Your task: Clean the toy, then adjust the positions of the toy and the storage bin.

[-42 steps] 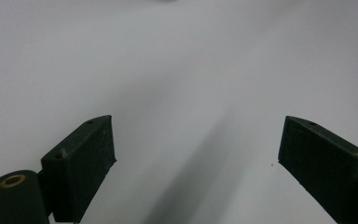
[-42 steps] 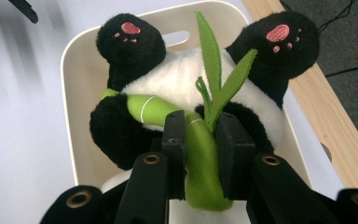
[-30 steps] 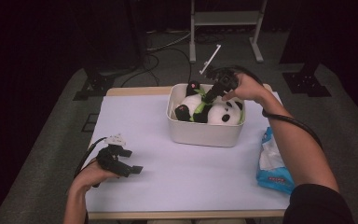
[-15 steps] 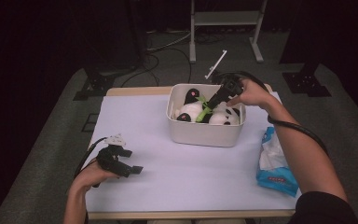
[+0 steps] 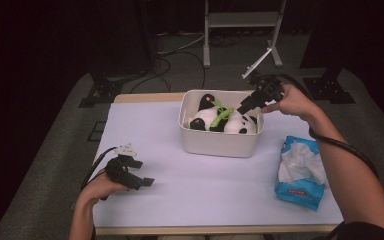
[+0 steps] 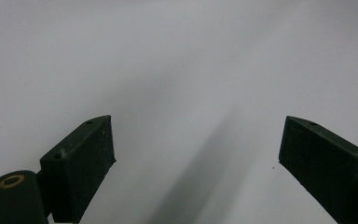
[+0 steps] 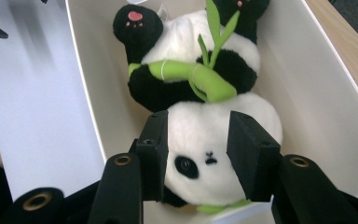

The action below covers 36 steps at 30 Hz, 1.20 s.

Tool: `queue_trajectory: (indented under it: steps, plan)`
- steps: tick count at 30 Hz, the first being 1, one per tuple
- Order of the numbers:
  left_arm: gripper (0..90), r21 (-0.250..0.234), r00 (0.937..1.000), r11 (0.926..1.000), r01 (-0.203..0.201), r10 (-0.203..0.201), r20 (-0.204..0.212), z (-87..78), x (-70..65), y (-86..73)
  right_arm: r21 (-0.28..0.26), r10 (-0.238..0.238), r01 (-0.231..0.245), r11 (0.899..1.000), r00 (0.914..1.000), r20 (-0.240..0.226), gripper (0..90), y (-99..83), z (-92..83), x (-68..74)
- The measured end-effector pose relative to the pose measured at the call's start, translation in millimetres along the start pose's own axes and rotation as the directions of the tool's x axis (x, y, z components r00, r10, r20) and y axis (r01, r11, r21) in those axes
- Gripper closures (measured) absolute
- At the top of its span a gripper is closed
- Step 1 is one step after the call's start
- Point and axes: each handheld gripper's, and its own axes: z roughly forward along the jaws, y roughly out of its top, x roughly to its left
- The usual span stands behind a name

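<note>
White worktop carries the tub where the panda toy lies on its back, its long axis running away from your right gripper. That gripper's jaws have just been opening; they stand released, apart over the panda's head. Your left gripper rests open, well apart.
</note>
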Motion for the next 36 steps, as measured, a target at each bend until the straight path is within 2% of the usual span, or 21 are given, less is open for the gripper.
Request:
queue_trajectory:
  steps: [8, 20, 36]
  plan:
    - [9.4, -0.001, 1.0, 1.0, 0.001, -0.001, 0.002, 0.5, 0.9, -0.1, -0.03, 0.02, -0.02, 0.999, 0.9998, 0.007, 54.5, -16.0, -16.4, 0.2]
    - [9.4, -0.001, 1.0, 1.0, -0.007, 0.007, -0.002, -0.8, -0.7, 1.4, -0.069, 0.029, -0.028, 0.997, 0.9995, 0.008, 51.3, -32.3, -36.4, 11.1]
    - [9.4, 0.01, 0.9999, 0.9998, -0.016, 0.015, 0.003, 3.4, -3.5, 3.2, -0.083, 0.055, -0.055, 0.995, 0.9985, -0.009, 49.9, -56.6, -33.7, 14.8]
